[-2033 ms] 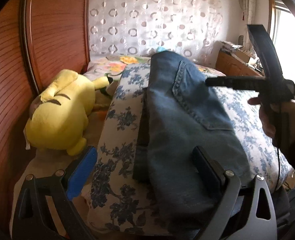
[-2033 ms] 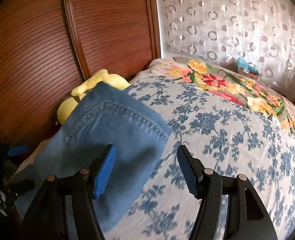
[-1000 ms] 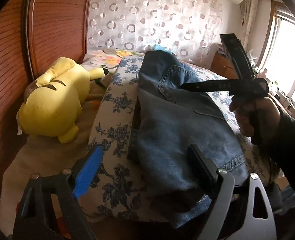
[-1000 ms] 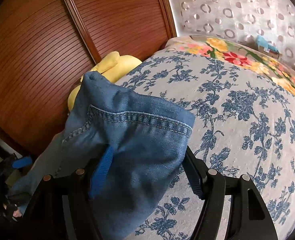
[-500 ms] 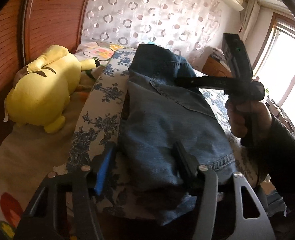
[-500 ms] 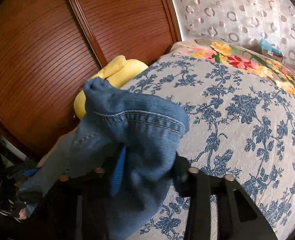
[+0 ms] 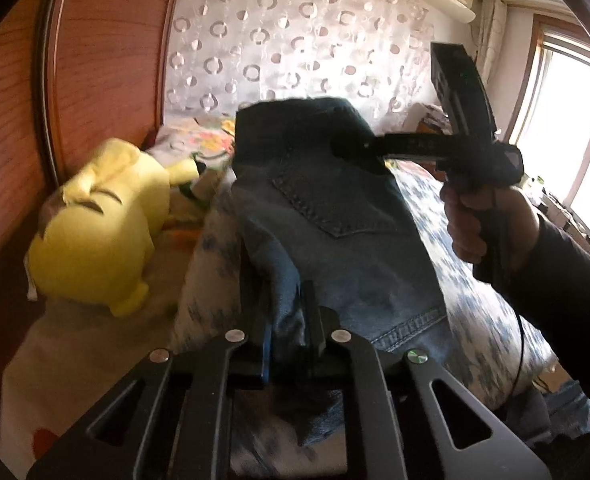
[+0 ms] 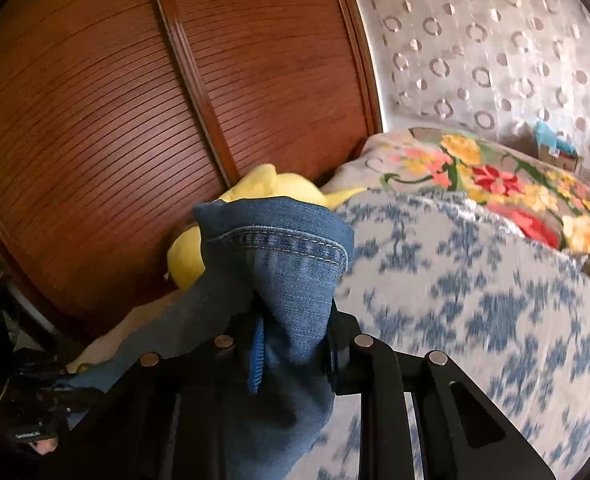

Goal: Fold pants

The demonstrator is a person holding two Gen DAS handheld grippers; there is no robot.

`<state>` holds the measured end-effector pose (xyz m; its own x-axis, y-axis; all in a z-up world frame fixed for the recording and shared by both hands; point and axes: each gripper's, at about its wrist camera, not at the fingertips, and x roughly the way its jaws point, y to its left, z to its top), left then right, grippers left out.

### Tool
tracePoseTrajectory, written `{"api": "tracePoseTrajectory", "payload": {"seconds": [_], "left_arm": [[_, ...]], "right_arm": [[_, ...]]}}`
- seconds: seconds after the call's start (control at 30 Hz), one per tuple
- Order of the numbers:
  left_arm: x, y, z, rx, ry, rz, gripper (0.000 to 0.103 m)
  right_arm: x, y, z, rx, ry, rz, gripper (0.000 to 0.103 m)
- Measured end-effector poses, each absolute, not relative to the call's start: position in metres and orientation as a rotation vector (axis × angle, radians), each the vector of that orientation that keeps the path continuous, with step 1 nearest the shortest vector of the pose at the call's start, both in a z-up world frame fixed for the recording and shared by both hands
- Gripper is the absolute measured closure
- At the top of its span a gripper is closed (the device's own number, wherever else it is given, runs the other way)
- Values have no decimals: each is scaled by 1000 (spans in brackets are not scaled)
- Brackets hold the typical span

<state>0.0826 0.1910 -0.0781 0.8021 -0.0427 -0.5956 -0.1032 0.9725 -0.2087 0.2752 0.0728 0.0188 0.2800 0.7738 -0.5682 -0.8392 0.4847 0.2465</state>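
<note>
Blue denim pants (image 7: 335, 220) lie lengthwise on a blue-flowered quilt (image 7: 455, 248), back pocket up. My left gripper (image 7: 287, 312) pinches a bunched fold of the near end, its jaws still closing on the cloth. In the left wrist view the right gripper (image 7: 351, 148), held by a hand (image 7: 483, 220), grips the raised far end. In the right wrist view my right gripper (image 8: 295, 320) is closing on a stitched hem of the pants (image 8: 287, 248), which stands up above its fingers (image 8: 257, 356). The denim runs down to the lower left.
A yellow plush toy (image 7: 95, 232) lies left of the quilt against brown slatted wardrobe doors (image 8: 135, 120). A bright flowered blanket (image 8: 495, 176) covers the far end of the bed by a white curtain (image 8: 495, 40). A window (image 7: 555, 120) is at right.
Both grippers went from wide open around the denim to pinched on it. Each end of the pants has bunched and lifted off the quilt.
</note>
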Motion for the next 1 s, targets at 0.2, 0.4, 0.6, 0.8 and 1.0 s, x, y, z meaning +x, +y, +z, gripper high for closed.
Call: {"api": "tracePoseTrajectory", "payload": {"seconds": [0.2,0.4,0.6,0.8,1.0], "left_arm": [[145,227,-68,-216,625,40,91],[210,248,-74,-183,658,39,91],[240,258,-83,-178,689,51,91],[244,251,-95,-158,726,63,91],[237,251,-101,-180,735,78,90]], "right_arm": [[323,101,24,-102,664,1030,79],[379,124,11,-93,673,958,79],[424,150,-3,-104,719,911,72],[447,149,-13,-111,738,796,44],[432,161,-6,-115,689,743,42]]}}
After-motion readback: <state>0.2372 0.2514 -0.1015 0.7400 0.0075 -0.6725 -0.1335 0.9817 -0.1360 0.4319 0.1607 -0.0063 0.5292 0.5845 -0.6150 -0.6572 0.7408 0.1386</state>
